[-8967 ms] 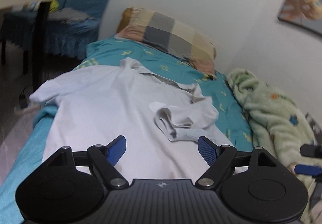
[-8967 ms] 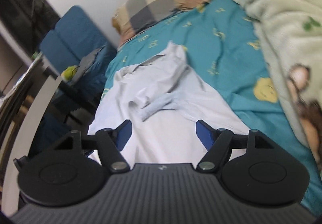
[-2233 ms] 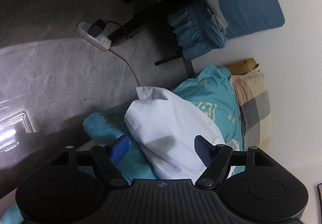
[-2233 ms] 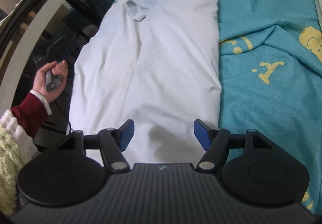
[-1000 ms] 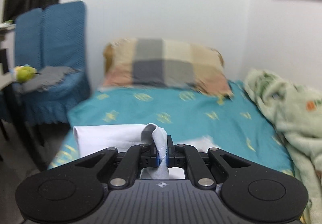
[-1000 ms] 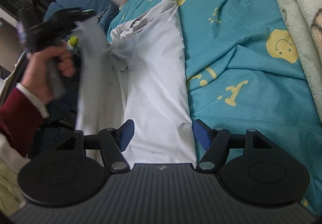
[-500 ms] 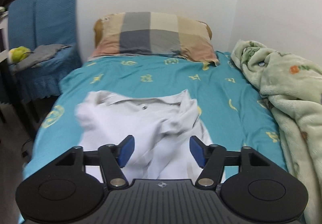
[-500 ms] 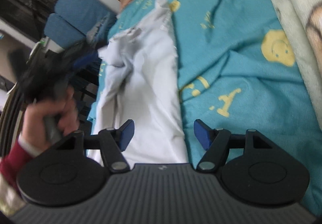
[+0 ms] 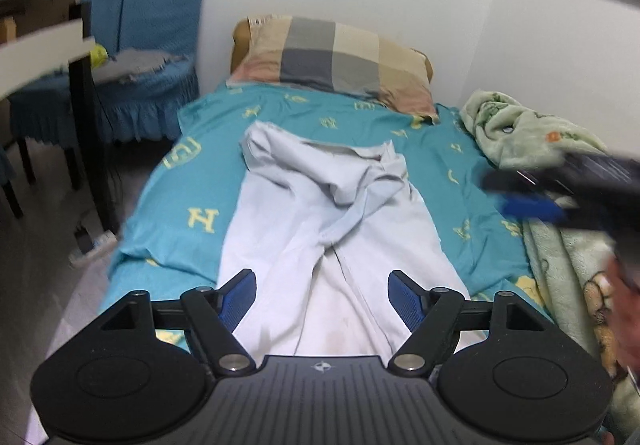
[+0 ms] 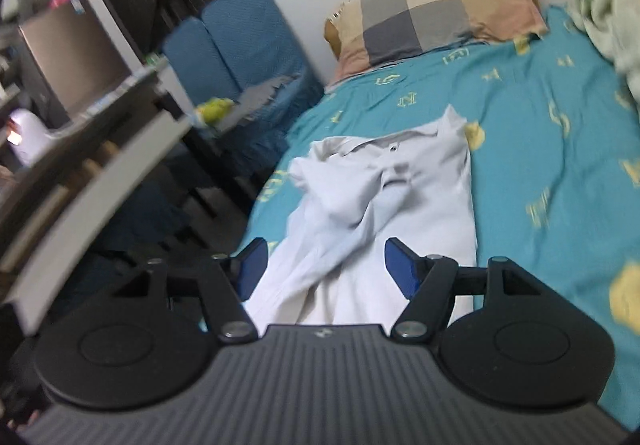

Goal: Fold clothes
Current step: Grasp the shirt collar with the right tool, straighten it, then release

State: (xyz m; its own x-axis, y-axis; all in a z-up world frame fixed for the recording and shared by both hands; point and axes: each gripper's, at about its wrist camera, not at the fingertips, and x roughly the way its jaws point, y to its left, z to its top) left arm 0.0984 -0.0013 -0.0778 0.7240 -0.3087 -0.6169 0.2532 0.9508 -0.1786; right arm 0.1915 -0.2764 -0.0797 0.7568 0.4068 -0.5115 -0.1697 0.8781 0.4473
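Observation:
A pale shirt (image 9: 332,213) lies lengthwise on the teal bedsheet (image 9: 192,181), its collar toward the pillow. Both of its sides are turned in over the middle, and cloth is bunched below the collar. My left gripper (image 9: 322,295) hovers over the hem end. Its jaws are opening, and the blue pads stand apart with no cloth pinched between them. My right gripper (image 10: 324,265) is open above the lower part of the shirt (image 10: 384,205) and holds nothing. In the left wrist view it shows as a dark blur with a blue pad (image 9: 532,205) over the blanket at the right.
A plaid pillow (image 9: 336,57) lies at the head of the bed. A green fleece blanket (image 9: 560,205) is heaped along the right side. Blue chairs (image 9: 152,57) and a desk (image 10: 92,173) stand to the left. A power strip (image 9: 92,245) lies on the floor.
My left gripper has let go of the shirt's side, which now lies folded over the middle, and it has drawn back toward the hem. The right gripper has risen and rolled toward level.

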